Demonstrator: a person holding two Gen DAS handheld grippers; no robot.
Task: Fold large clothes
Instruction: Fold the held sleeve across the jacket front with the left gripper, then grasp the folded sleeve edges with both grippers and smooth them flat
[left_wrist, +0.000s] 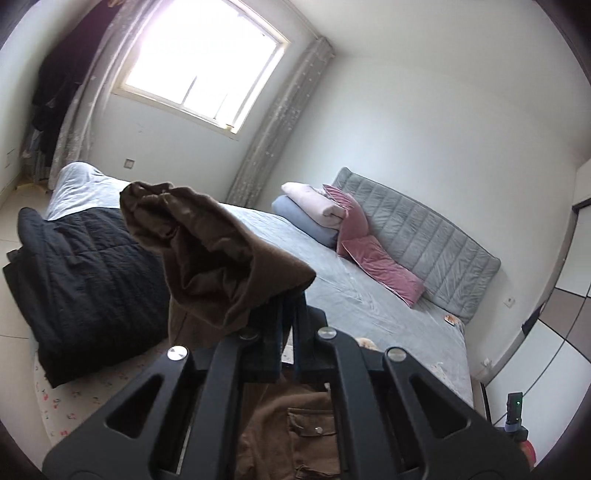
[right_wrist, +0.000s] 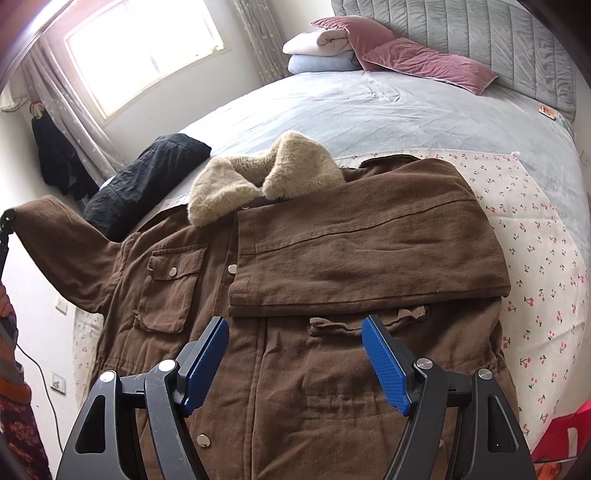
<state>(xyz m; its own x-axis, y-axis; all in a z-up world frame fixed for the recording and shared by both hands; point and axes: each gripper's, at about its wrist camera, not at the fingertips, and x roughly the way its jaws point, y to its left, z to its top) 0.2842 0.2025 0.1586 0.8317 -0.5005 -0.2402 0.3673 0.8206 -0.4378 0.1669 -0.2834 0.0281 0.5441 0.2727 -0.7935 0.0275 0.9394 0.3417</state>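
A brown coat with a beige fur collar lies front up on the bed. One sleeve is folded flat across the chest. The other sleeve is lifted off to the left, where the left gripper holds its end. In the left wrist view the left gripper is shut on that brown sleeve, whose cuff bunches up over the fingertips and hides them. My right gripper hovers open above the coat's lower front, with nothing between its blue pads.
A black quilted garment lies on the bed's left side. The coat rests on a floral cloth over a grey sheet. Folded blankets, pink pillows and a grey headboard stand at the far end. A window is beyond.
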